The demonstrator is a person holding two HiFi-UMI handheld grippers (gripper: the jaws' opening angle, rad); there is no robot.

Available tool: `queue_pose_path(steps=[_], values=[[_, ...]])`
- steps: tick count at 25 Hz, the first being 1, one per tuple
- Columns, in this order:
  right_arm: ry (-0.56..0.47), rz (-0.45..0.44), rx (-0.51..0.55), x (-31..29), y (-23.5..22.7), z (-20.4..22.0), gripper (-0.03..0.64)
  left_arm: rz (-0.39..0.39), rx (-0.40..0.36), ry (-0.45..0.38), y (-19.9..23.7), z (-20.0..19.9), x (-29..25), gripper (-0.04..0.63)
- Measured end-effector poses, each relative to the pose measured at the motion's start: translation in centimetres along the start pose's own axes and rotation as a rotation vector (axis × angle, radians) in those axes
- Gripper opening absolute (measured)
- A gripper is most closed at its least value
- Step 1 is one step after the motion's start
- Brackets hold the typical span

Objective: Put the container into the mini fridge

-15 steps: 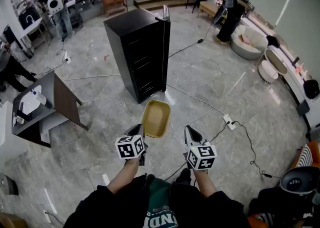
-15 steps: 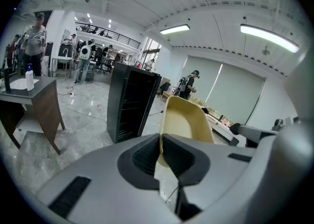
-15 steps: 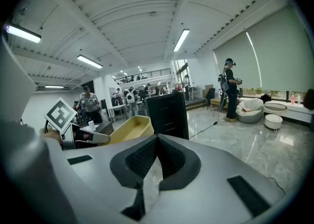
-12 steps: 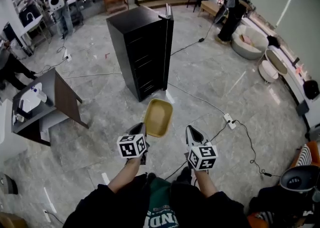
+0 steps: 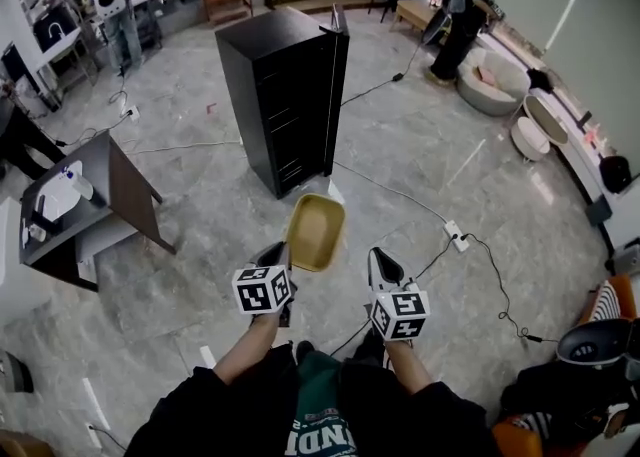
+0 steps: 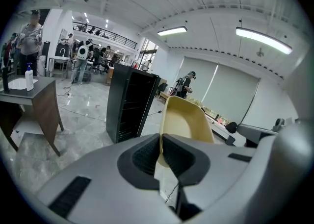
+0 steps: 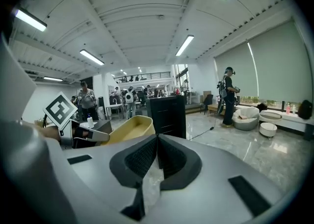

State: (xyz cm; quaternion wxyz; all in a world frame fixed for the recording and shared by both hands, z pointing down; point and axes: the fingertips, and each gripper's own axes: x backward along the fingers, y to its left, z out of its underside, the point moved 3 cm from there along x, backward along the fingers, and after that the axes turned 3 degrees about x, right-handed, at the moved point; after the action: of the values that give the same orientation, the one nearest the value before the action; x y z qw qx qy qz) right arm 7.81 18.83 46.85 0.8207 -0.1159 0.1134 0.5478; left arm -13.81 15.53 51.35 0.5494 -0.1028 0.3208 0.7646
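Left gripper point(image 6: 161, 142): jaws clamped on the near rim of the yellow container point(image 6: 184, 117)
Container: juts forward from the left gripper, open side up in the head view, off the floor, just left of and ahead of the right gripper
Right gripper point(image 7: 157, 144): jaws together with nothing between them, held beside the left gripper and apart from the container
Mini fridge point(image 5: 285, 105): black, upright on the floor, ahead of both grippers, beyond the container's far end; a thin panel at its far right edge may be the door swung open, I cannot be sure
Just changed: very little; over the last half second the grip has stayed the same, the container sits as before ahead of the left gripper, and the fridge has only shifted slightly in the head view
Meaning for the task: the carry looks steady, the approach to the fridge remains, and placing has not begun
Watch: cable and power strip point(image 5: 452, 235) on the floor to the right grippers' side
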Motion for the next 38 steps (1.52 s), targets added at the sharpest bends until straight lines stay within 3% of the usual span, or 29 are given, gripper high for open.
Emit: queue_pose_path(steps=[24, 38], values=[[0.022, 0.021, -0.033, 1.3, 2.4, 1.3, 0.035, 0.0, -0.009, -0.002, 2.0, 0.5, 1.8, 0.026], [0.043, 0.005, -0.056, -0.2, 1.8, 1.9, 0.035, -0.005, -0.01, 0.021, 2.1, 0.5, 0.1, 0.026]])
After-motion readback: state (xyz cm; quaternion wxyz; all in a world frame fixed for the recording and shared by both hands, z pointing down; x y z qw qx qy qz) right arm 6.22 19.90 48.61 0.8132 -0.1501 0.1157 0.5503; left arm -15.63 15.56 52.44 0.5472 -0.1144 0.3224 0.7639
